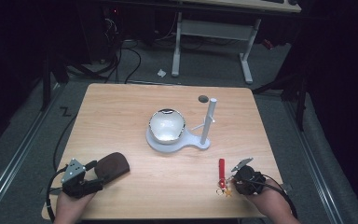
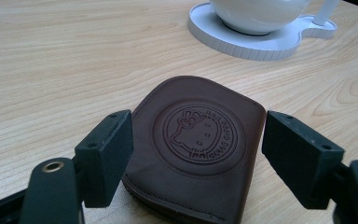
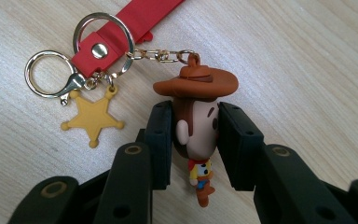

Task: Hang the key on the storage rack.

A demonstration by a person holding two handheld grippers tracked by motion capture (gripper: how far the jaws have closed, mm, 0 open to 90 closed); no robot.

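Near the desk's front-left corner, the left tool (image 2: 193, 161) stands open astride a brown leather pouch (image 2: 198, 149) — soft, flat, likely light; best pinched across its sides. Toward the front-right corner, the right tool (image 3: 196, 140) is clamped on the cowboy figure (image 3: 196, 126) of a keychain — small, rubbery, its red strap (image 1: 222, 167) free to dangle.

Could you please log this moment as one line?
left gripper: open around pouch | right gripper: shut on cowboy figure | table

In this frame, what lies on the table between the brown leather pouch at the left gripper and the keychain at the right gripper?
Nothing: in the high view the wood of the table is bare between the brown pouch and the keychain.
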